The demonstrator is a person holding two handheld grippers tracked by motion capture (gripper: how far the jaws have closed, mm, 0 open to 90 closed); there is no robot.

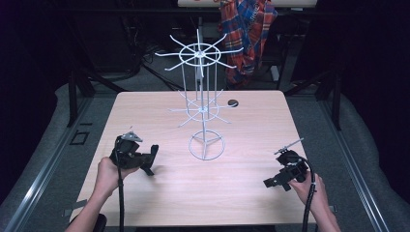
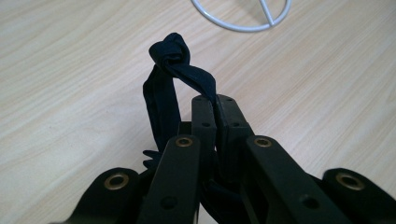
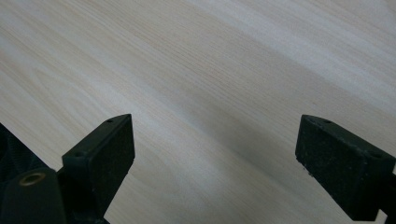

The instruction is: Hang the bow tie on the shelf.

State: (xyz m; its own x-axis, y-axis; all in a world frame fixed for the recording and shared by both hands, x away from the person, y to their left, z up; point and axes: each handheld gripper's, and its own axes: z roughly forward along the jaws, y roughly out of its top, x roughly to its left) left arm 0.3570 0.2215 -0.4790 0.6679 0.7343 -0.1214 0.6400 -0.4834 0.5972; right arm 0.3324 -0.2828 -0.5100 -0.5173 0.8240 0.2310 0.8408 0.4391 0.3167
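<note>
- Here, I sat at a pale wooden table (image 1: pixel 145 193) with a handheld gripper in each hand, seen from above.
- My left gripper (image 2: pixel 215 105) was clenched on a dark, knotted strip of cloth (image 2: pixel 173 70); one strand was pinched between the jaws, and the rest rose in a loop to a knot just above the tips.
- From above, that left gripper (image 1: pixel 151 158) sat near the table's left front, with the cloth a dark shape at its tip, seemingly just clear of the wood.
- A white wire display rack (image 1: pixel 205 108) stood upright at the table's middle, its round base (image 2: pixel 243 16) a little ahead of my left jaws. Its two tiers of hook arms all looked bare.
- My right gripper (image 3: pixel 215 154) hung released, its two black pads wide apart with only wood grain between them; in the overhead picture it (image 1: pixel 270 182) sat near the right front, well apart from the rack.
- As I judged it, the pick-up was done: the cloth was secured. Carrying it to the rack and hanging the loop on a hook was left.
</note>
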